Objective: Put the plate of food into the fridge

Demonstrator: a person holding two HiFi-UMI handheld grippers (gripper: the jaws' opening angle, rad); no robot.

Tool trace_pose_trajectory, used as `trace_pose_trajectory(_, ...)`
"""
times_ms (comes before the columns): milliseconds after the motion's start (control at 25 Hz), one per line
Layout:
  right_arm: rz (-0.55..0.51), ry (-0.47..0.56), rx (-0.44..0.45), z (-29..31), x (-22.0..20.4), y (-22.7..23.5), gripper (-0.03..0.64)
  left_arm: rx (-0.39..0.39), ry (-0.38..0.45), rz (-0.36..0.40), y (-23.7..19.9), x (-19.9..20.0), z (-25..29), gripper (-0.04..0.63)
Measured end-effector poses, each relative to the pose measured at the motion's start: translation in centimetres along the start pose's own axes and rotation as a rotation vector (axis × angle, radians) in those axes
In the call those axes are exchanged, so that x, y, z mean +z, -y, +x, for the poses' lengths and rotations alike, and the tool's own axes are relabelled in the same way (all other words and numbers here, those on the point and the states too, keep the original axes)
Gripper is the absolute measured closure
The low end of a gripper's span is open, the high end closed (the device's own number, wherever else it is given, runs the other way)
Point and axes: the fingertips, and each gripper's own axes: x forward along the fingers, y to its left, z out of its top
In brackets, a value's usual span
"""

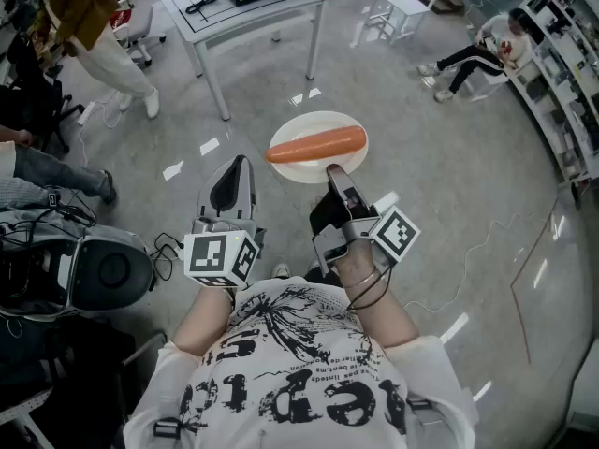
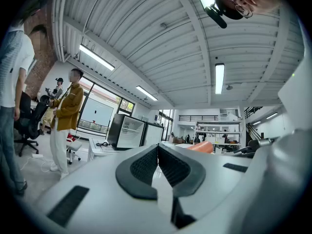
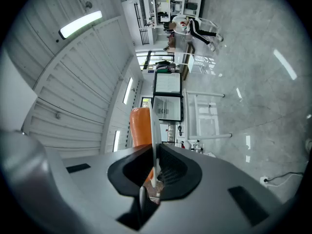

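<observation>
Beneath the right tool, the plate edge is hidden.

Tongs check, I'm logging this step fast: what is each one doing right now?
Left tongs: closed, empty.
Right tongs: closed on the plate, gripping its rim.

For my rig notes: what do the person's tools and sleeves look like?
The left tool and right tool are grey with black ribbed pads; each carries a white cube with black square markers. A black cable loops at the right wrist. Short white sleeves.
</observation>
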Motion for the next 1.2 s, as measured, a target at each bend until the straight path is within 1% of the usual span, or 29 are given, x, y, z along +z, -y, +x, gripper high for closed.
trace_pose_trajectory(200, 0.005, -0.001, -0.004, -0.2, 0.0, 0.1, 0.589, -0.003, 0.0, -0.002, 0.3, -0.1, 0.0, 0.588)
trace_pose_trajectory(320, 0.023, 0.007, -0.007, -0.2, 0.1, 0.5, 0.589, -0.003, 0.018, -0.004, 0.2, 0.0, 0.1, 0.588)
trace_pose_trajectory(480, 0.004, 0.019, -0.018, -0.2, 0.2, 1.0, 0.589, -0.009, 0.037, -0.004, -0.1, -0.3, 0.1, 0.588)
trace_pose_trajectory(720, 0.012, 0.032, -0.03, 0.4, 0.8, 1.0, 0.589, -0.026, 0.015, -0.015, -0.3, -0.4, 1.4, 0.588)
trace_pose_trajectory(880, 0.021, 0.039, -0.033, 0.0, 0.8, 2.0, 0.589, -0.039, 0.005, -0.014, -0.2, -1.2, 1.5, 0.588)
trace_pose_trajectory(960, 0.023, 0.034, -0.036, 0.5, 1.5, 2.2, 0.589, -0.043, 0.004, -0.02, 0.1, -1.4, 2.4, 0.588)
trace_pose_trajectory(1080, 0.026, 0.015, -0.042, 2.3, 4.2, 1.8, 0.589, -0.034, 0.017, -0.033, 0.9, -0.6, 5.5, 0.588)
trace_pose_trajectory(1200, 0.03, -0.004, -0.041, 3.6, 6.4, 2.0, 0.589, -0.02, 0.022, -0.031, 1.5, -0.6, 7.7, 0.588)
